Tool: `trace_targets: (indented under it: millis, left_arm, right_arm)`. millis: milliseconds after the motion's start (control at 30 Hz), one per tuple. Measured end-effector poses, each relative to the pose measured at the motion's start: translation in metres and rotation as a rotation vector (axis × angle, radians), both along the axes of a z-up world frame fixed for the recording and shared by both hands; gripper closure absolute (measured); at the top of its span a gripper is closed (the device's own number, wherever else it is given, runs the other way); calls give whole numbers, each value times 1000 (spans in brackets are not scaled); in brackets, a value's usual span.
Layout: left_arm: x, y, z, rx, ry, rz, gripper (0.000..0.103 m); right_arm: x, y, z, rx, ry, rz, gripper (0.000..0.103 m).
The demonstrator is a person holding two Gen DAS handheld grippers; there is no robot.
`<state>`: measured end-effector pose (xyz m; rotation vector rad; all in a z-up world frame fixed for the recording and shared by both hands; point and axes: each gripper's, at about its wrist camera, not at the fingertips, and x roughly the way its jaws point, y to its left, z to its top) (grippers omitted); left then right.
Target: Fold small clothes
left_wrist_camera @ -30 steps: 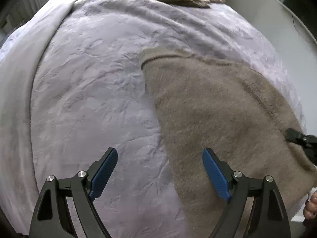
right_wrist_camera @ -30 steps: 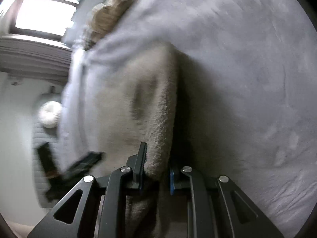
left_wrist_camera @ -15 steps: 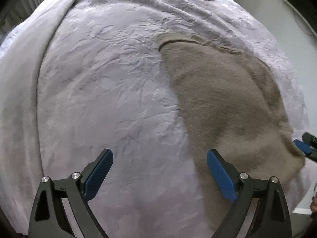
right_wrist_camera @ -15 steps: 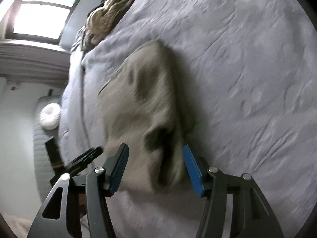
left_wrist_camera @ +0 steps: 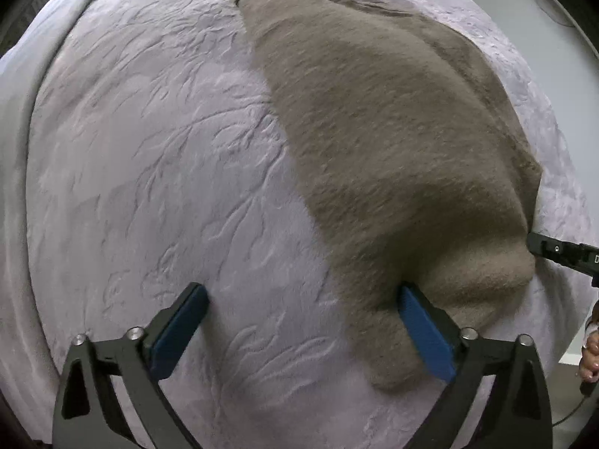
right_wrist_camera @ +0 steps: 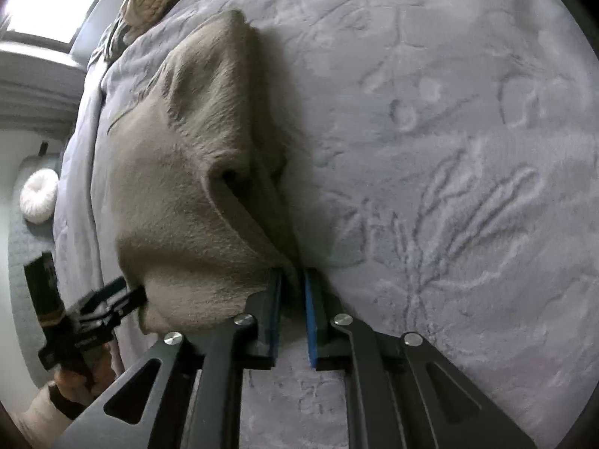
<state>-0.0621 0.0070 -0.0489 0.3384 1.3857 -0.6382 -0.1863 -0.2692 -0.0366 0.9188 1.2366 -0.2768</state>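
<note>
A taupe fleece garment [left_wrist_camera: 393, 149] lies spread on the bed, its near edge bunched up. My left gripper [left_wrist_camera: 299, 293] hovers low over its lower left edge with the jaws wide and still opening. Its right finger [left_wrist_camera: 423, 329] touches the fabric, and bedspread plus the garment's edge lie between the fingers. My right gripper [right_wrist_camera: 294, 277] is closing, its pads nearly together on a thin corner fold of the garment [right_wrist_camera: 179, 149]. That gripper's tip [left_wrist_camera: 543, 249] shows at the garment's right corner in the left wrist view. The left gripper [right_wrist_camera: 112, 299] shows at the garment's other edge.
The lilac embossed bedspread [left_wrist_camera: 149, 149] covers the whole bed [right_wrist_camera: 449, 112]. A pile of other clothes [right_wrist_camera: 149, 0] sits at the far end below a bright window [right_wrist_camera: 37, 0]. A white round cushion [right_wrist_camera: 39, 196] lies off the bed's side. A person's hand [right_wrist_camera: 75, 381] holds the left gripper.
The right gripper let go of the garment's fold, opened, then closed again on a corner. The left gripper moved closer over the garment's edge, jaws widening.
</note>
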Motion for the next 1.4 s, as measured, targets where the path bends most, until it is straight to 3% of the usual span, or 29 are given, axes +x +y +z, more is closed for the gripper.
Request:
trace_targets:
  millis: [200, 300, 400, 467, 567, 633, 700, 800, 833, 1067, 1400]
  left_arm:
    - [-7, 5, 9, 15, -15, -7, 1]
    - [-8, 3, 12, 20, -23, -5, 1]
    - [-13, 14, 13, 17, -18, -1, 1]
    - [-14, 14, 12, 18, -17, 2, 1]
    - [-12, 16, 11, 21, -17, 5, 1]
    - [-11, 16, 10, 21, -15, 9, 1]
    - [-12, 18, 9, 18, -10, 12, 1]
    - [-14, 19, 8, 17, -14, 14, 1]
    - [-13, 20, 8, 17, -15, 14, 1]
    - [-10, 22, 7, 20, -8, 29, 1]
    - [-11, 16, 19, 48, -23, 24, 1]
  right_arm:
    - [-21, -2, 20, -16, 33, -92, 87]
    - [-28, -5, 41, -14, -45, -147, 87]
    - [-16, 9, 60, 6, -147, -81, 87]
    - [2, 25, 57, 13, -143, 6, 87]
    - [16, 38, 34, -11, -59, 88, 88]
    - [11, 32, 17, -3, -15, 62, 89]
    - [-1, 21, 10, 53, -28, -21, 95]
    - [-21, 4, 13, 91, -42, -121, 95]
    - [-27, -1, 17, 93, -51, -143, 90]
    - [-46, -19, 38, 56, -88, -177, 87]
    - [-26, -6, 35, 89, -98, -149, 87]
